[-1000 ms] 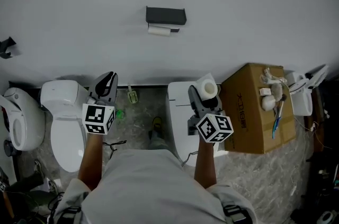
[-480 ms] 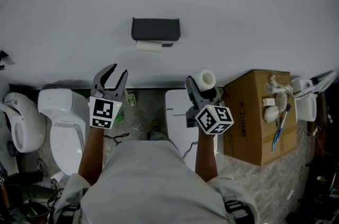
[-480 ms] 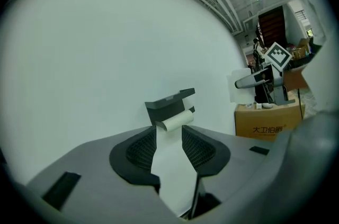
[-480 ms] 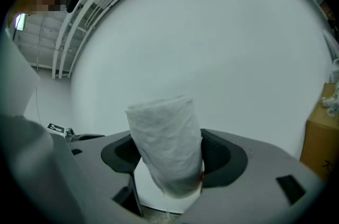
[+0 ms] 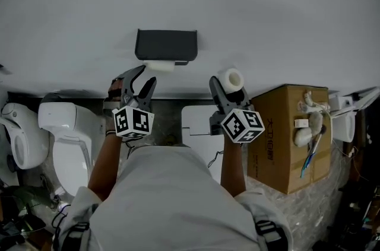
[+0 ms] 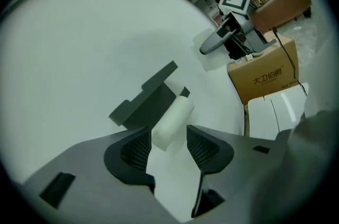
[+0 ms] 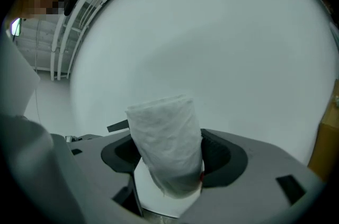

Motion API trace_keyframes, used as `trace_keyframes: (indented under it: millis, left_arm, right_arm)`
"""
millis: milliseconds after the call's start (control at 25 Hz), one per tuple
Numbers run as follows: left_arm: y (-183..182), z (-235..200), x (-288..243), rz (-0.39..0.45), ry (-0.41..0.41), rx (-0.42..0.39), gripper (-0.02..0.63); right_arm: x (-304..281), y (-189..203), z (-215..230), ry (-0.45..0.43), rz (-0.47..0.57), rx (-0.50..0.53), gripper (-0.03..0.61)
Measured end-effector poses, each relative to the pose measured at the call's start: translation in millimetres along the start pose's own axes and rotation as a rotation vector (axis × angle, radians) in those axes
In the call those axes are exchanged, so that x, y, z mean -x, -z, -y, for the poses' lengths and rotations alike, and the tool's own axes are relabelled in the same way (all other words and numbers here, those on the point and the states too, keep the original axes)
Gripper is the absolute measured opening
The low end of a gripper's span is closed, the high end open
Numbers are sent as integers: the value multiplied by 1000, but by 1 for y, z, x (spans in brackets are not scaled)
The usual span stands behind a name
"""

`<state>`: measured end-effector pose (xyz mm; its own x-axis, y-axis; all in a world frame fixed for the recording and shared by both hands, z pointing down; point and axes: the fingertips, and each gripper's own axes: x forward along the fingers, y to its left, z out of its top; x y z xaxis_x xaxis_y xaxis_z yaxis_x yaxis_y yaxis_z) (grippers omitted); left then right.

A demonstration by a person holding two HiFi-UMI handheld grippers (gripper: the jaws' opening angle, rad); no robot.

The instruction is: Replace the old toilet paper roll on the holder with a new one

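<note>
The old roll (image 5: 159, 65) hangs under the wall holder (image 5: 166, 45), just ahead of the left gripper (image 6: 168, 144), its empty jaws opening. The right gripper (image 7: 168, 160) clamps the new roll (image 7: 165, 133) nearby. An off-centre bite could crush the old roll or snag the holder.

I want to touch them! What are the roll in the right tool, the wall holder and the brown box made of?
Roll: soft white paper, crinkly and matte. Holder: dark, matte, sharp-edged, probably plastic or painted metal. Box: plain brown cardboard, with folded edges.
</note>
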<state>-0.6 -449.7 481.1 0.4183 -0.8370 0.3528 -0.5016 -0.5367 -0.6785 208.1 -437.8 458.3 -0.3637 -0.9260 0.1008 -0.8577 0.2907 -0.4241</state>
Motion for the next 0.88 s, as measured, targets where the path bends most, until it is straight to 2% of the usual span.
trace_keyframes:
  millis: [200,680,880]
  left_arm:
    - [-2,5,-22,-10,4,-80,230]
    - [-14,10,-54,-72,-35,-325,222]
    - [-23,18,-62,-60,-30,-377,210]
  right_arm:
    - [-14,1,14,-5,-17,-12,330]
    - [-20,2,49,18,-16,-62,330]
    - [-10,4,62,39,-2,-92,330]
